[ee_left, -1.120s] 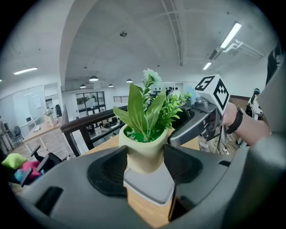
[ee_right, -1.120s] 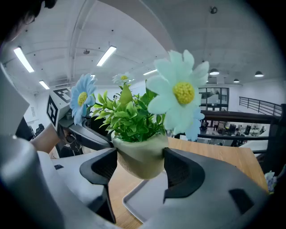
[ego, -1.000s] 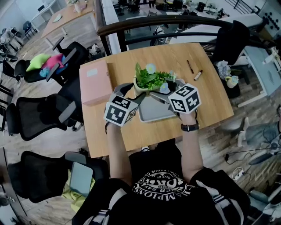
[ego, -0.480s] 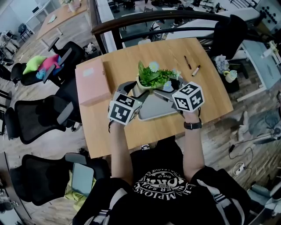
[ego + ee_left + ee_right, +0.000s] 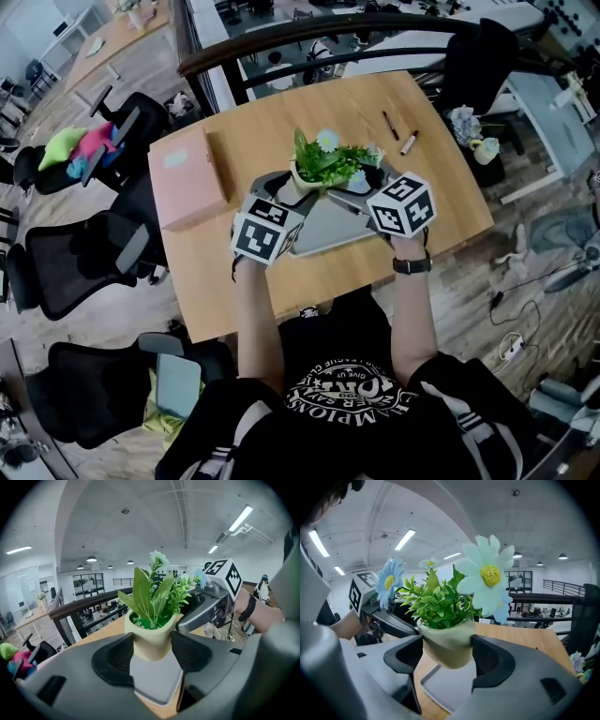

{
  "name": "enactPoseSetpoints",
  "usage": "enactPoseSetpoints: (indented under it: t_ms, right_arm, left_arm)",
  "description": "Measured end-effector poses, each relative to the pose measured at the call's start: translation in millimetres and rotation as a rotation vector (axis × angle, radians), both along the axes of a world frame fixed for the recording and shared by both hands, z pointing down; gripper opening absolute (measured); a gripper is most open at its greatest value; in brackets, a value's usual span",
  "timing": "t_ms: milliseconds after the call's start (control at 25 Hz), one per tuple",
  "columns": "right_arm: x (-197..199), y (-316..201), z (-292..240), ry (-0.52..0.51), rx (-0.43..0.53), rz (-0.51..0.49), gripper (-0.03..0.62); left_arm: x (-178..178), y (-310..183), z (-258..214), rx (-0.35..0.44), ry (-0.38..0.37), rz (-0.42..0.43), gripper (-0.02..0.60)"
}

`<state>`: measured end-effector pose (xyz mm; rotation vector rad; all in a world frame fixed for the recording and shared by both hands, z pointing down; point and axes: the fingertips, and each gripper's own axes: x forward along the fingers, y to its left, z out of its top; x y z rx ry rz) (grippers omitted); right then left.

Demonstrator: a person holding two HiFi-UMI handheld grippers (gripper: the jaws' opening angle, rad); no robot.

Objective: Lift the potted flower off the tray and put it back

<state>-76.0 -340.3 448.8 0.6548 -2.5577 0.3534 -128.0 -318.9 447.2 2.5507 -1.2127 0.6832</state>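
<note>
Both of our tongs are clamped on the pot (image 5: 151, 638). In the left gripper view, the left gripper (image 5: 152, 654) has its jaws fairly wide apart, with the dark pads pressed against the pot's two sides. In the right gripper view, the right gripper (image 5: 447, 656) does the same from the opposite side, at about the same width and low on the pot's wall. Neither holds anything else.

The pot is small, pale cream and rounded. It is packed with green leaves, and pale blue daisies with yellow centres rise above them. We hold it over the far part of the grey tray (image 5: 330, 236), which lies on the wooden table (image 5: 281, 122). It leans a little in the right gripper view.

The right gripper view shows the pot's rounded base with the tray floor below it, so it looks clear of the tray. One large daisy fills that view's upper middle. The left gripper view hides the base against the tray, but it shows the other gripper's marker cube (image 5: 226, 576) and a wrist with a dark band (image 5: 249, 609). Only the head view takes in the whole table, with a pink box (image 5: 187, 176) at the left, two pens (image 5: 399, 133) near the far right corner, and black chairs (image 5: 80, 258) beside it.
</note>
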Motion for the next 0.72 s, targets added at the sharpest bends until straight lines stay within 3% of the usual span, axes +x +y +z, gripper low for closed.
enactPoseSetpoints:
  t_ms: [720]
  right_arm:
    - [30.5,-18.8,14.1,0.013,-0.021,0.048,0.344]
  left_arm:
    - [29.8,-21.0,16.2,-0.040,0.016,0.043,0.270]
